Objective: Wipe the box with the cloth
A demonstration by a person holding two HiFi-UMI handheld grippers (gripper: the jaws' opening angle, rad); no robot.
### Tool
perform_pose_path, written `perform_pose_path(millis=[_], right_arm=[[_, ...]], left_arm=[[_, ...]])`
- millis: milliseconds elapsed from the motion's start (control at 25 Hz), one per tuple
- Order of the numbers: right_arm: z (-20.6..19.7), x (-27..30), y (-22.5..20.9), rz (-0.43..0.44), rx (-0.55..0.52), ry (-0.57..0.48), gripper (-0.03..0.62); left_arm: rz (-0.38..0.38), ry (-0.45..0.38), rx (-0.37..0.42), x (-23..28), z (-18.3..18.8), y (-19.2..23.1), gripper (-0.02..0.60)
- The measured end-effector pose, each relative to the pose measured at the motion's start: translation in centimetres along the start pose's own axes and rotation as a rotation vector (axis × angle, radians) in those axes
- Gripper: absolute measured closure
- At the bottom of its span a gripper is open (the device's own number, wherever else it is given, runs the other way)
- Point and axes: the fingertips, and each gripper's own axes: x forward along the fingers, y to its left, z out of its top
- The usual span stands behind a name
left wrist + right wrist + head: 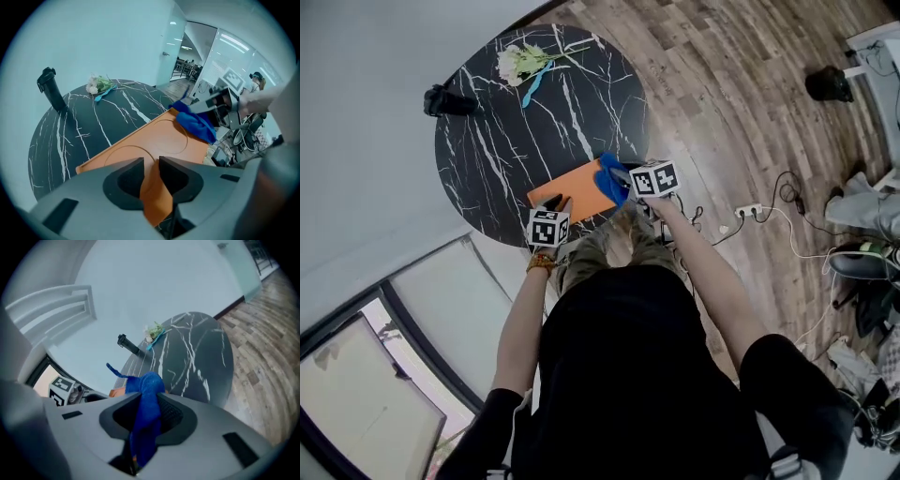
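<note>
Dark marbled round surface (487,141) over a wood floor, and the orange box (572,192) lies flat at its near edge. Left tongs (151,165) are down on the box's near side, narrowed onto an orange edge that fills the gap between the pads; it looks like a steadying grip. Right tongs (149,401) are all but closed, with a bunch of blue cloth (612,181) pinched tight between them and spilling out in front. And that cloth is on the box: it sits at the right end of the lid, touching the orange. So the pickup is done, the hold is set, and I'd call the wiping under way. What's left? The wide stretch of lid to the left of the cloth, bare right now. Whether any of it has had a pass, the head view is too small to say. Flowers (523,62) and a black bottle (448,101) sit on the far side, well apart from the action.
</note>
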Motion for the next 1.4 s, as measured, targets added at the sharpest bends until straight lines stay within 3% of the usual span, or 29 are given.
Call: perform_pose_path(millis=[120, 240, 320, 400, 520, 600, 720, 840, 920, 1000, 1120, 1280, 1400], right_arm=[[3.3, 1.9, 1.8, -0.120, -0.233, 0.040, 0.515], [3.2, 3.6, 4.2, -0.297, -0.637, 0.138, 0.514], [2.3, 4.7, 5.7, -0.404, -0.885, 0.191, 0.514], [1.3, 5.9, 6.4, -0.472, -1.002, 0.230, 0.514], [0.3, 7.2, 7.1, -0.511, -0.984, 0.289, 0.514], [-0.2, 8.6, 8.6, -0.484, -0.975, 0.330, 0.514], [-3.0, 11.9, 12.7, -0.387, -0.984, 0.390, 0.514], [-6.9, 15.2, 17.3, -0.282, -1.077, 0.446, 0.514], [-9.8, 16.8, 20.3, -0.203, -1.174, 0.491, 0.514], [-10.9, 17.1, 21.1, -0.185, -1.216, 0.510, 0.514], [-9.9, 14.3, 17.9, -0.247, -1.101, 0.504, 0.514], [-7.3, 6.6, 10.3, -0.493, -0.835, 0.417, 0.514], [-7.1, 3.6, 8.4, -0.611, -0.741, 0.385, 0.514]], left_arm=[[0.011, 0.001, 0.057, -0.4, -0.3, 0.2, 0.488], [0.104, -0.041, 0.098, -3.2, -0.6, 2.4, 0.402], [0.147, -0.059, -0.001, -4.9, -3.0, 5.2, 0.400], [0.129, -0.098, -0.137, -5.3, -5.6, 7.3, 0.416], [0.105, -0.165, -0.203, -5.4, -6.1, 8.6, 0.489], [0.066, -0.202, -0.256, -5.9, -5.7, 8.9, 0.488], [0.007, -0.196, -0.307, -6.4, -7.4, 8.9, 0.379], [-0.134, -0.135, -0.338, -5.2, -9.8, 6.6, 0.354], [-0.216, -0.147, -0.392, -4.5, -10.5, 5.8, 0.348], [-0.258, -0.169, -0.442, -4.4, -10.7, 6.0, 0.353], [-0.293, -0.173, -0.469, -4.4, -10.8, 6.4, 0.362], [-0.289, -0.174, -0.414, -4.7, -10.3, 6.0, 0.402], [-0.265, -0.176, -0.385, -4.8, -10.2, 6.0, 0.405]])
